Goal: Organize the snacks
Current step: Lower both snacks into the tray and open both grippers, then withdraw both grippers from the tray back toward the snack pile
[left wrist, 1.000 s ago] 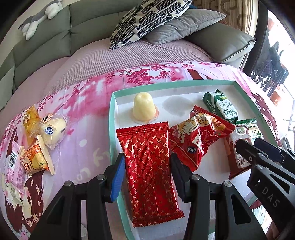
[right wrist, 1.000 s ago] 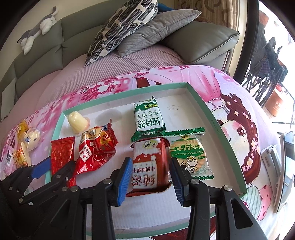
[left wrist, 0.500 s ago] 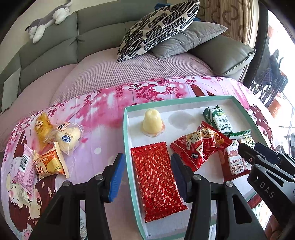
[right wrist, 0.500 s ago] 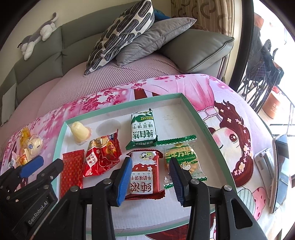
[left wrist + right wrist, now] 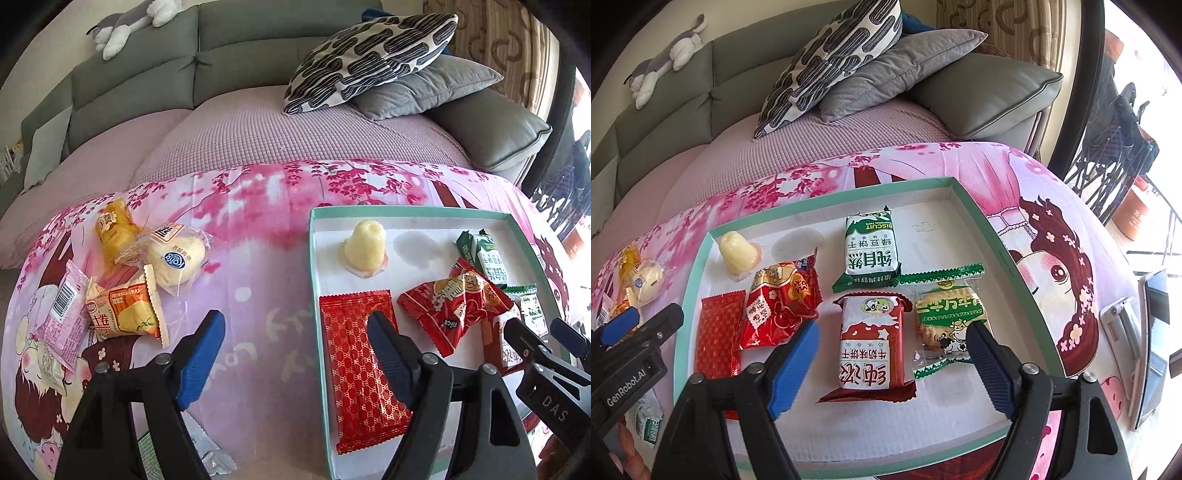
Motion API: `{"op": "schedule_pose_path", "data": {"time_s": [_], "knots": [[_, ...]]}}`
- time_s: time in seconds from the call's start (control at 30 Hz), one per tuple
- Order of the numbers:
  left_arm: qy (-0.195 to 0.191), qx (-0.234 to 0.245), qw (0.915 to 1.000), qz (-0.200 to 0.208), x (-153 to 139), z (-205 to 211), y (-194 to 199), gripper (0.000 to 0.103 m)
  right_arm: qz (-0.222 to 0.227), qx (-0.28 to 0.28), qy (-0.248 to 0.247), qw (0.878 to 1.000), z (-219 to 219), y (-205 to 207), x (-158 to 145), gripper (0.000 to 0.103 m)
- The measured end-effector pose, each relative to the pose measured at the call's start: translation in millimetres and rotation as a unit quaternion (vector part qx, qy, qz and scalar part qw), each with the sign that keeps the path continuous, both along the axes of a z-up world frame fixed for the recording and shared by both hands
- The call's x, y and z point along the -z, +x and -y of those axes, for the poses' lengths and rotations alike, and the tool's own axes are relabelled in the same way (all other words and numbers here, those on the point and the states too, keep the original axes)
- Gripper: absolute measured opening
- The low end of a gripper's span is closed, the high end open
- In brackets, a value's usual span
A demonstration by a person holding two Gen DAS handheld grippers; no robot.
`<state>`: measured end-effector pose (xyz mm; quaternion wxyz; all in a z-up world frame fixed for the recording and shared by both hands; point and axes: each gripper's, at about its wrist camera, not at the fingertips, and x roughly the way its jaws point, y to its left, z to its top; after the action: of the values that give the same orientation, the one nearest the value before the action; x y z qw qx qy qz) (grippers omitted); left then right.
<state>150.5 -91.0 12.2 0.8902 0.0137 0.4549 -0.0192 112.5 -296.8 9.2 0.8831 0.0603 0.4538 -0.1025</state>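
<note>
A teal-rimmed white tray [image 5: 406,211] [image 5: 827,206] holds a flat red packet [image 5: 354,365] [image 5: 718,339], a red puffed bag [image 5: 454,306] [image 5: 779,306], a pale jelly cup [image 5: 365,247] [image 5: 737,251], a green biscuit pack [image 5: 871,247], a red-and-white biscuit pack [image 5: 873,347] and a green cracker pack [image 5: 947,314]. Several loose snacks lie left of the tray: an orange pack [image 5: 112,225], a clear-wrapped bun [image 5: 177,256], an orange-white pack [image 5: 123,314] and a pink pack [image 5: 61,314]. My left gripper [image 5: 297,356] is open and empty over the tray's left rim. My right gripper [image 5: 892,363] is open and empty above the red-and-white pack.
The pink patterned cloth [image 5: 258,236] covers the table. A grey sofa with cushions [image 5: 373,59] and a plush toy [image 5: 125,22] stands behind. A phone on a stand [image 5: 1152,332] is at the right edge. A small wrapper [image 5: 212,450] lies near the front.
Both grippers have pulled back and up from the tray. My left gripper has let go of the flat red packet and shifted left; the packet lies in the tray.
</note>
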Motion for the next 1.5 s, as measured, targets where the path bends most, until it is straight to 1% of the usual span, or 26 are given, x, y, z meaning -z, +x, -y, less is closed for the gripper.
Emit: {"op": "schedule_pose_path", "data": {"time_s": [0.03, 0.13, 0.17, 0.27, 0.37, 0.53, 0.6, 0.7, 0.8, 0.97, 1.17, 1.3, 1.37, 1.5], "knots": [[-0.001, -0.006, 1.0, 0.0, 1.6, -2.7, 0.9, 0.092, 0.003, -0.002, -0.002, 1.0, -0.3, 0.0, 0.3, 0.102], [0.003, -0.017, 0.9998, 0.003, 6.1, -8.7, 2.0, 0.099, 0.004, -0.004, -0.006, 1.0, -1.9, 0.2, 1.2, 0.103], [0.004, -0.019, 0.9998, 0.001, 7.6, -10.1, 2.3, 0.1, 0.004, -0.004, -0.006, 1.0, -2.1, 0.4, 1.6, 0.103], [0.003, -0.018, 0.9998, 0.0, 10.9, -12.8, 2.0, 0.101, 0.004, -0.005, -0.01, 1.0, -2.2, 0.3, 2.7, 0.103], [0.006, -0.008, 0.9999, 0.002, 12.6, -11.2, -0.6, 0.101, 0.008, -0.004, -0.012, 1.0, -1.5, -0.4, 2.0, 0.103], [0.011, 0.016, 0.9995, 0.024, 9.7, -5.8, -7.6, 0.101, 0.017, -0.01, 0.0, 1.0, -2.6, -0.1, -0.3, 0.103], [0.012, 0.017, 0.9994, 0.028, 8.4, -5.9, -9.8, 0.101, 0.036, -0.019, 0.004, 0.999, -5.7, -2.3, -2.8, 0.103], [-0.004, 0.015, 0.9994, 0.03, 6.9, -10.8, -11.9, 0.101, 0.052, -0.03, -0.001, 0.998, -10.1, -4.2, -7.0, 0.103], [-0.015, 0.015, 0.9991, 0.037, 5.0, -16.3, -15.1, 0.101, 0.049, -0.042, 0.008, 0.998, -13.2, -3.2, -5.9, 0.103], [-0.03, 0.013, 0.9987, 0.04, 3.1, -29.0, -21.9, 0.101, 0.045, -0.067, -0.003, 0.997, -24.9, -2.7, -4.6, 0.103], [-0.016, -0.025, 0.9983, 0.05, -1.4, -57.4, -29.6, 0.101, 0.054, -0.114, -0.002, 0.992, -47.8, -3.8, -5.8, 0.103], [0.001, -0.056, 0.9975, 0.044, -2.6, -81.5, -33.6, 0.101, 0.062, -0.136, -0.002, 0.989, -62.8, -4.0, -7.0, 0.103], [-0.001, -0.074, 0.9965, 0.038, -3.8, -96.4, -36.6, 0.1, 0.069, -0.14, 0.007, 0.988, -69.1, -4.3, -9.4, 0.103], [-0.024, -0.106, 0.9935, 0.034, -9.2, -126.2, -46.4, 0.1, 0.074, -0.157, 0.017, 0.985, -88.0, -4.0, -13.9, 0.103]]}}
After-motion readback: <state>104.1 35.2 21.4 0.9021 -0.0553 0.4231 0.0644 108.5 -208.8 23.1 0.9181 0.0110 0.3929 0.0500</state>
